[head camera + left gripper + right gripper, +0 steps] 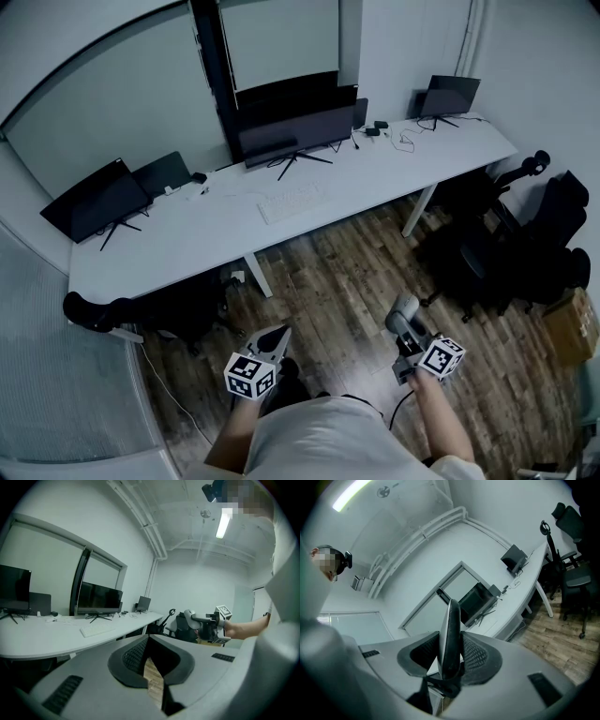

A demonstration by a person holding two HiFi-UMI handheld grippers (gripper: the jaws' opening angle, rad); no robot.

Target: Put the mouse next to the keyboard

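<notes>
Right gripper view puts the mouse (450,616) on edge, pinched between the pads of the right gripper (451,644), with its long axis running out toward 12 o'clock. The left gripper (148,639) has its jaws drawn together on nothing. In the head view both grippers hang over the wooden floor (337,281), well apart from the white desk (187,239). The keyboard (289,203) lies on that desk at about 11 o'clock from the right gripper and 12 o'clock from the left, its long axis running roughly 8 to 2 o'clock. Bare desk shows off its 2 o'clock end, which I judge the likelier spot, being on the loaded hand's side.
</notes>
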